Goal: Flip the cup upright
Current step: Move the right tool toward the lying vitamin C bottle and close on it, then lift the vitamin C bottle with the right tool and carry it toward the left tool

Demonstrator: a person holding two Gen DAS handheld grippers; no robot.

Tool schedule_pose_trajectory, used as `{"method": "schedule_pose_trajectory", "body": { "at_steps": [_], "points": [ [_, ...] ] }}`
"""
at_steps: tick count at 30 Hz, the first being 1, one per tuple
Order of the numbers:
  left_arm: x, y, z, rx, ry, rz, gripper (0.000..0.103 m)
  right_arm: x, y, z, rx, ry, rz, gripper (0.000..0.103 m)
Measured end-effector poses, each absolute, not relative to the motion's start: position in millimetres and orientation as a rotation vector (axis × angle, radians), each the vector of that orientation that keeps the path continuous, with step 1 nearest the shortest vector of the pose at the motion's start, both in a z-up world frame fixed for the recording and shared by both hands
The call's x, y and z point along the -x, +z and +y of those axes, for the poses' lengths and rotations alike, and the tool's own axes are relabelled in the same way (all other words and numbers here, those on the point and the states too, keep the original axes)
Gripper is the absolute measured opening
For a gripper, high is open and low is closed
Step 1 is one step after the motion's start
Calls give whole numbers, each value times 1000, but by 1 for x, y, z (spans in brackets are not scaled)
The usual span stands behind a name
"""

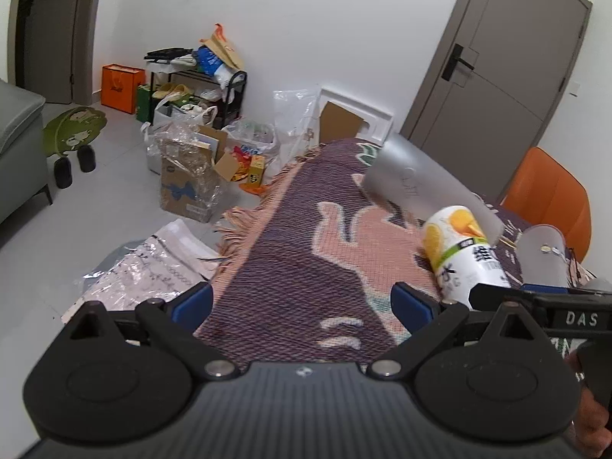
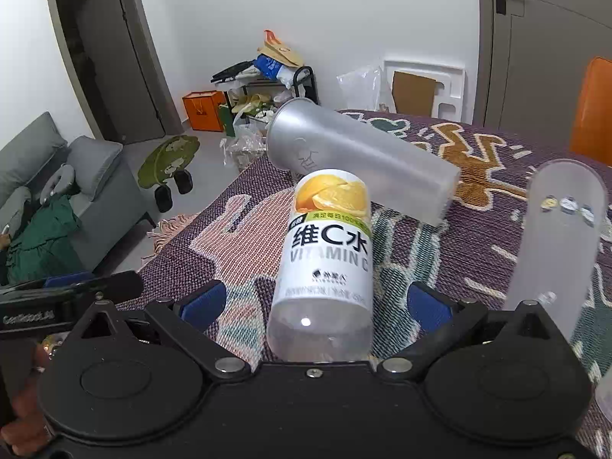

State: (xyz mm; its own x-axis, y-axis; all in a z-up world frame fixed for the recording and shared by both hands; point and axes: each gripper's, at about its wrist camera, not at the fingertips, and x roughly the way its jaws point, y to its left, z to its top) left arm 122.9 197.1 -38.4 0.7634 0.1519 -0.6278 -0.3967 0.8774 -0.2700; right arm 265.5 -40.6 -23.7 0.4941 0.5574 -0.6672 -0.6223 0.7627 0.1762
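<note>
My right gripper [image 2: 317, 302] gapes wide around the lying vitamin bottle [image 2: 325, 267]; left gripper [image 1: 302, 302] open too, frosted cup [image 2: 363, 164] on its side beyond.

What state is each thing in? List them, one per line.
Frosted cup: lying on its side on the patterned cloth, not yet upright.
Vitamin C bottle: lying down between the right gripper's open fingers, ungripped.
Second frosted cup: standing, stickers on its side.
Left gripper: open, empty.
Grey door: closed.
</note>
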Motion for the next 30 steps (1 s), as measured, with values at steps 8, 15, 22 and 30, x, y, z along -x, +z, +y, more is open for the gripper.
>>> {"method": "schedule_pose_trajectory", "body": {
  "at_steps": [8, 15, 22, 30],
  "points": [
    [-116, -37, 210, 413, 340, 633, 98, -277, -36, -22, 131, 672, 800, 101],
    [-113, -33, 201, 404, 323, 623, 98, -275, -38, -24, 157, 654, 848, 59],
    [-109, -30, 187, 391, 304, 625, 98, -258, -30, -40, 159, 645, 813, 59],
    [-106, -23, 168, 365, 279, 617, 98, -245, -23, -64, 119, 645, 795, 59]
  ]
}}
